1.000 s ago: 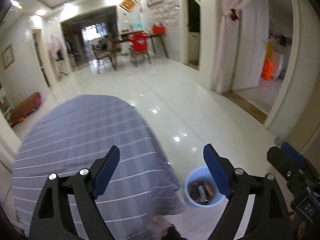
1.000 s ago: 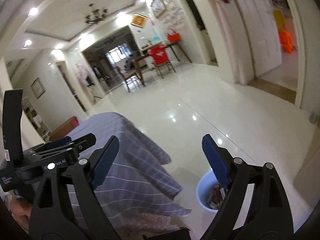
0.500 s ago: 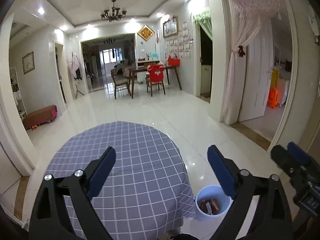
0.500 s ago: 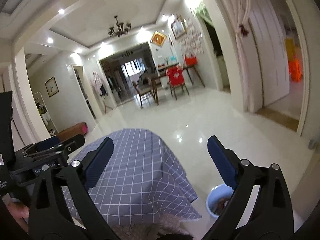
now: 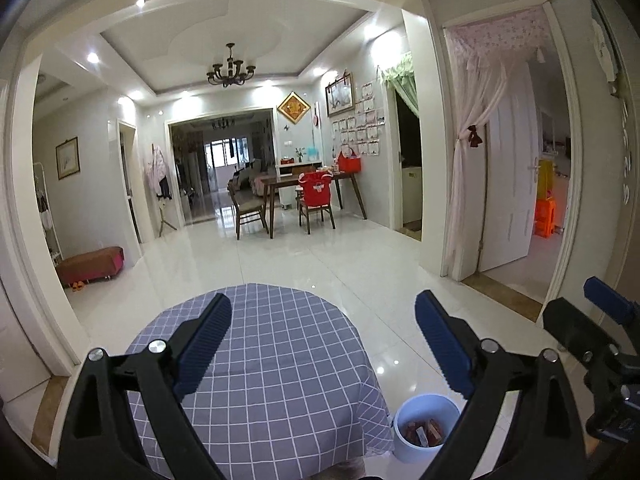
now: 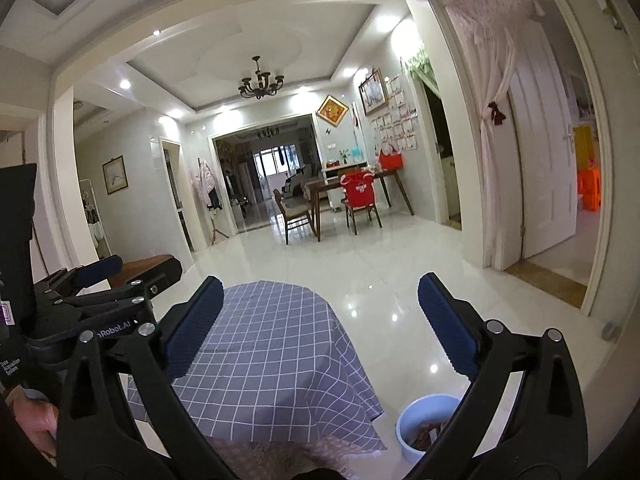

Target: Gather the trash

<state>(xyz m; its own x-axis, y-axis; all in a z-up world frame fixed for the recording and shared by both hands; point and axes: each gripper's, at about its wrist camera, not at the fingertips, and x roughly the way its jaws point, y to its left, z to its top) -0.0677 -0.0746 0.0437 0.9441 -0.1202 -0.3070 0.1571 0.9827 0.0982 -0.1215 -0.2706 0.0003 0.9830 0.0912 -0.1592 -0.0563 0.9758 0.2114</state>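
Observation:
A white bin stands on the floor at the right foot of a round table covered with a grey checked cloth. Red and brown wrappers lie inside it. My left gripper hangs open above the table's near edge, nothing between its blue pads. My right gripper is likewise open and empty, over the same table; its right finger hides part of the bin. The tabletop shows no loose trash in either view.
Glossy white tiles stretch ahead to a dining table with chairs. A low brown bench sits far left. A curtained doorway with a white door opens on the right. A hand holds the left tool.
Both grippers have risen and tilted up, so the table and bin now sit lower in each view and the far room shows. The jaws have spread a little wider.

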